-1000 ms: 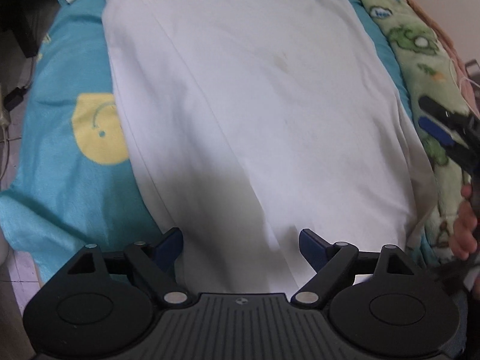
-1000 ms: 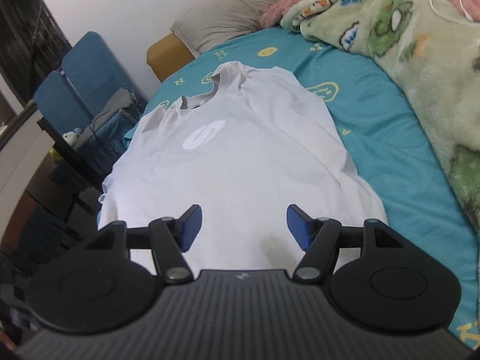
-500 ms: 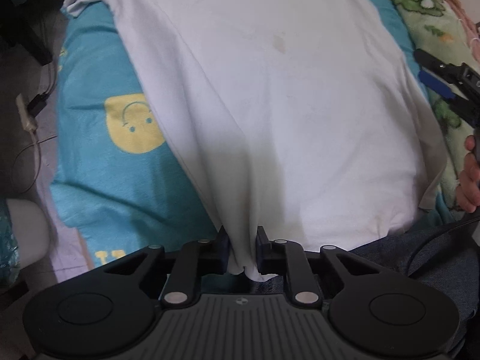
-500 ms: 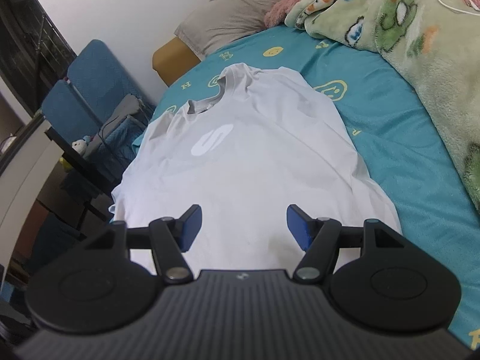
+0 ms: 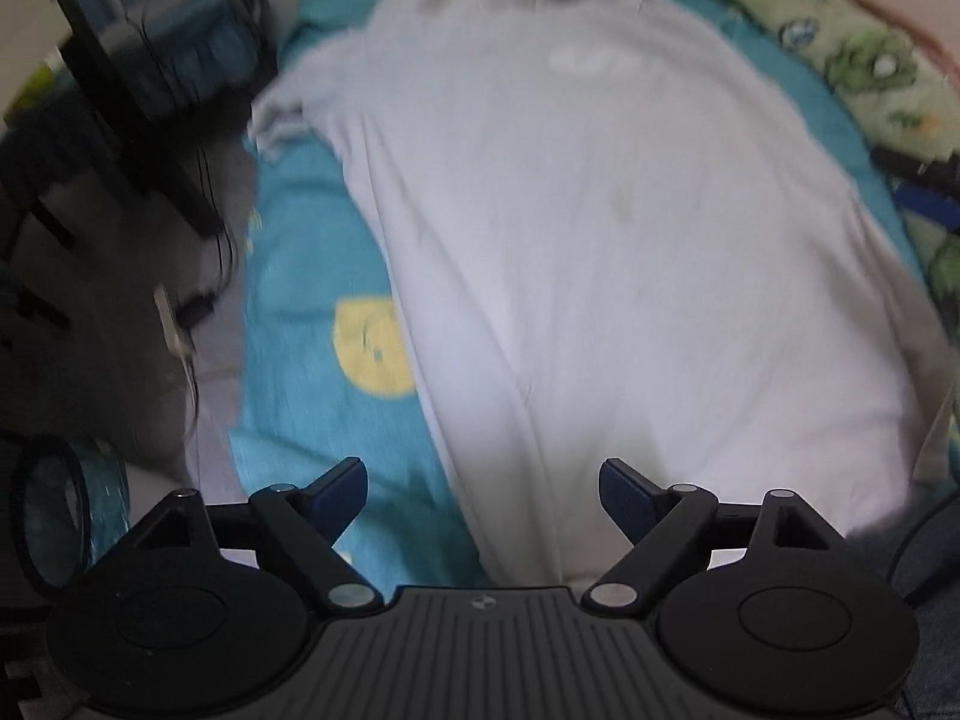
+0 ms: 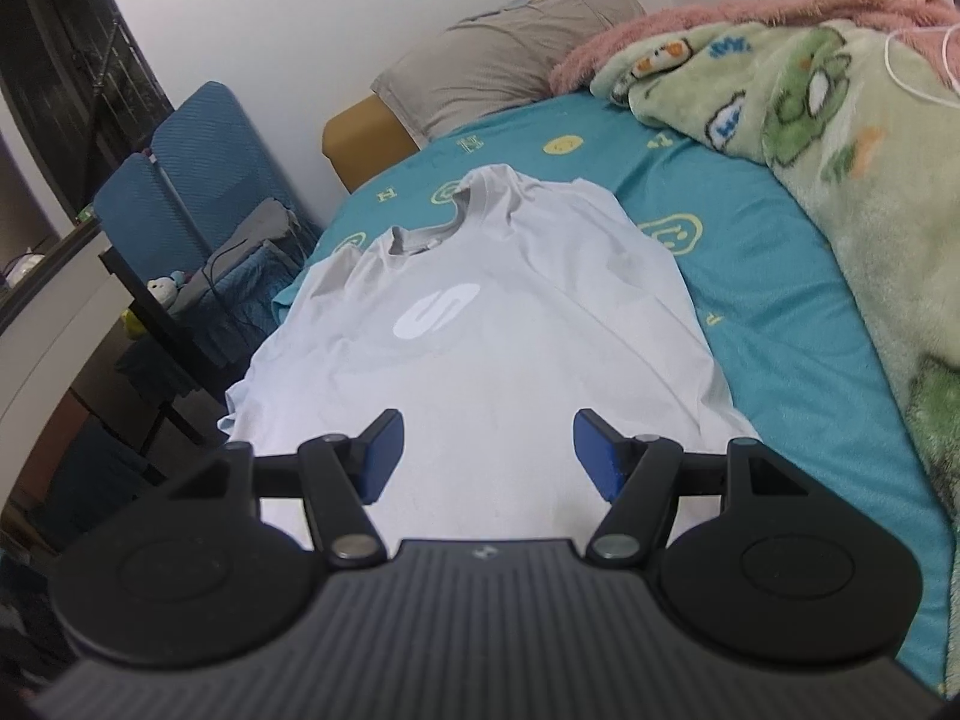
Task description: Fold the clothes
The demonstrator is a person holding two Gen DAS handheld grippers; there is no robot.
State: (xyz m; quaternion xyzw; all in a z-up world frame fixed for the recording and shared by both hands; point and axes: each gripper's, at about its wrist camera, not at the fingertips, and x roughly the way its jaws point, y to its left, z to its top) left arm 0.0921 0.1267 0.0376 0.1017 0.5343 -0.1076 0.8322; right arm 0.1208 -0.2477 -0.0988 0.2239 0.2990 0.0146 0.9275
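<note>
A white T-shirt [image 5: 600,252] [image 6: 498,348] lies spread flat, front up, on a teal bedsheet [image 5: 300,312] [image 6: 768,276], its collar at the far end and a white oval logo on the chest. My left gripper [image 5: 483,483] hangs open above the shirt's near hem at its left side, with nothing between the fingers. My right gripper [image 6: 487,450] is open too, held above the hem end of the shirt. The right gripper's blue fingertips [image 5: 924,198] show at the right edge of the blurred left wrist view.
A green cartoon blanket [image 6: 840,120] and a pink one cover the bed's right side. A grey pillow [image 6: 510,54] lies at the head. Blue chairs [image 6: 198,180] with clothes and a dark desk stand left of the bed. The bed edge drops off at the left.
My left gripper was shut on the shirt's near hem half a second ago; it has let go, opened wide and swung up. The right gripper has risen slightly, staying open.
</note>
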